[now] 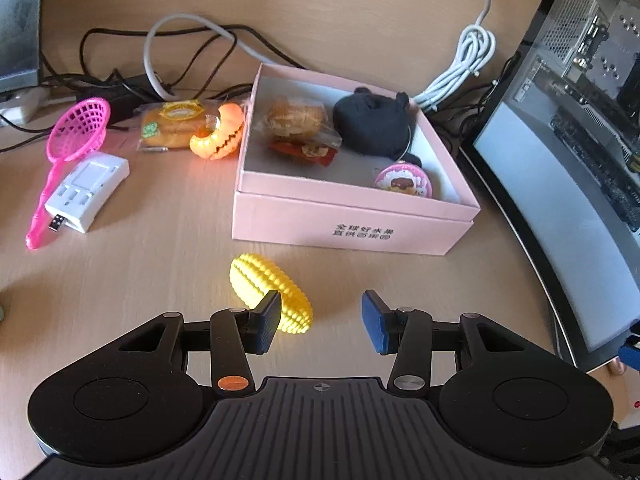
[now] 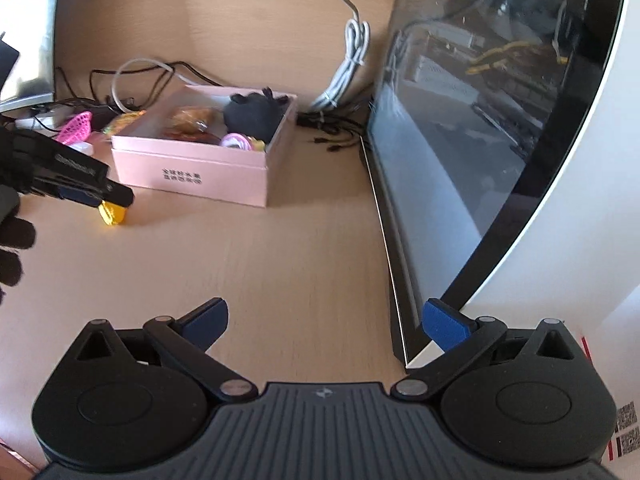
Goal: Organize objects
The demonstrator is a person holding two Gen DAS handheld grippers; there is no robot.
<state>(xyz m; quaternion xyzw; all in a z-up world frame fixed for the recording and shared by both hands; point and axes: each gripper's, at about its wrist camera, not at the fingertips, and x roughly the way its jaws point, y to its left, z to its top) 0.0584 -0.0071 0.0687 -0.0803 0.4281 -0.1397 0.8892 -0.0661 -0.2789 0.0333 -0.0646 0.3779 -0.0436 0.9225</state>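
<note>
A yellow toy corn cob (image 1: 264,280) lies on the wooden desk just in front of the pink box (image 1: 352,220). My left gripper (image 1: 322,314) hovers low over the desk, its jaws apart; the left finger (image 1: 266,326) covers the cob's near end and nothing sits between the pads. From the right wrist view, the left gripper (image 2: 114,196) hangs right above the cob (image 2: 112,213), held by a black-gloved hand (image 2: 12,236). My right gripper (image 2: 326,318) stands wide open over bare desk, holding nothing. The box holds a black plush (image 1: 372,124), a wrapped pastry (image 1: 296,120) and a round pink tin (image 1: 404,184).
Left of the box lie an orange toy croissant (image 1: 220,136), packaged bread (image 1: 172,128), a pink net scoop (image 1: 76,132) and a white adapter (image 1: 88,188). Cables (image 1: 192,52) tangle behind them. A curved monitor (image 2: 480,160) stands along the right side.
</note>
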